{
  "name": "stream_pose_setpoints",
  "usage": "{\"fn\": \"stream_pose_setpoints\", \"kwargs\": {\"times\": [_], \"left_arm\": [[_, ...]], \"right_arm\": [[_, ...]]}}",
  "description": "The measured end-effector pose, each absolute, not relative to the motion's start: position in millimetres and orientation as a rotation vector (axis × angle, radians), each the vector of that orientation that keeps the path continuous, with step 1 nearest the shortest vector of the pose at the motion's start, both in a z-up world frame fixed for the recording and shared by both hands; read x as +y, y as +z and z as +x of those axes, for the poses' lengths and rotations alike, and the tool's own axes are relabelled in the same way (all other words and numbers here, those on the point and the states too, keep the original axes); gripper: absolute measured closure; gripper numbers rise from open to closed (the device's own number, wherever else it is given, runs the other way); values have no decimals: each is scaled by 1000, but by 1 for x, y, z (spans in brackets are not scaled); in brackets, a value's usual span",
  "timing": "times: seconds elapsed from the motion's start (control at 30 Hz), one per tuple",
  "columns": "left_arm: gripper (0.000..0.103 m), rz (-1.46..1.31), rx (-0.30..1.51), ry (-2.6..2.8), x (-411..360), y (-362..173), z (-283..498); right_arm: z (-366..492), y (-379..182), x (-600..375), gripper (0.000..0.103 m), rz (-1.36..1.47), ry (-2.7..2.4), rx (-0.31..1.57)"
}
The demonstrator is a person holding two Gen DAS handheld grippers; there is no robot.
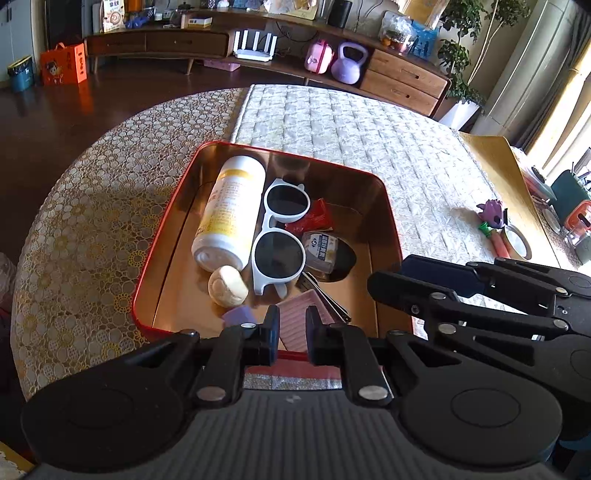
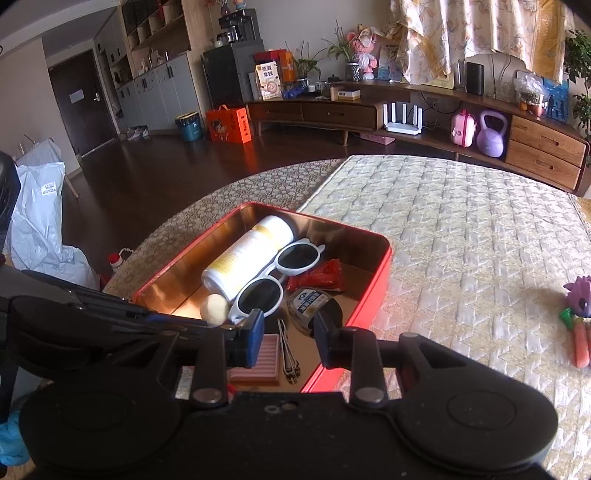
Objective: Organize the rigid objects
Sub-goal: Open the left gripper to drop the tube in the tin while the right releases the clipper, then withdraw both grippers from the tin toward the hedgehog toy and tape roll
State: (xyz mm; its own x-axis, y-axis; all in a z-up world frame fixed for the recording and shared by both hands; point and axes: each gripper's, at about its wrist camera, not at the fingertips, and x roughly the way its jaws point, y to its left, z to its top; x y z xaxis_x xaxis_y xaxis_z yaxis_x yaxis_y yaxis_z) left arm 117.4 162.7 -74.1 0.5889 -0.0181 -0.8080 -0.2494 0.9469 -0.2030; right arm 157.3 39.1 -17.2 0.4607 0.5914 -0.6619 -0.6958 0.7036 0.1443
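Evidently both grippers hang empty over the tin's (image 1: 388, 206) near rim, left gripper (image 1: 291, 328) jaws closed, right gripper (image 2: 288, 338) jaws apart, since bottle (image 1: 231, 212), sunglasses (image 1: 282, 236), hairpins (image 2: 289, 352) already lie gathered inside on the table (image 1: 74, 221).

You are in a home living room: a long wooden media console (image 2: 332, 110) with drawers, floral curtains (image 2: 461, 26), potted plants (image 2: 580, 74), a purple kettlebell (image 2: 490, 134) and dark wood floor (image 2: 166, 173).

red tin (image 1: 388, 206) holds white bottle (image 1: 231, 210), white sunglasses (image 1: 280, 236), red packet (image 1: 314, 219); left tool (image 1: 291, 328) closed, empty.
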Motion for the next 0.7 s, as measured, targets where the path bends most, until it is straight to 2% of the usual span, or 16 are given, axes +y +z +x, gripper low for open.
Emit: {"fn": "stream_pose_setpoints", "kwargs": {"times": [0.23, 0.3, 0.37, 0.47, 0.53, 0.7], "left_arm": [[89, -287, 897, 132, 150, -60, 105], [88, -280, 886, 130, 146, -57, 102], [83, -279, 877, 126, 141, -54, 99], [76, -274, 862, 121, 135, -49, 96], [76, -265, 857, 118, 130, -46, 94], [76, -259, 844, 107, 117, -42, 90]], "right_arm": [[147, -4, 20, 68, -105, 771, 739], [141, 0, 16, 64, -99, 768, 724], [137, 4, 11, 57, -98, 757, 708], [130, 10, 1, 54, -88, 756, 693], [126, 13, -4, 53, -88, 747, 686], [118, 18, -20, 44, -78, 722, 680]]}}
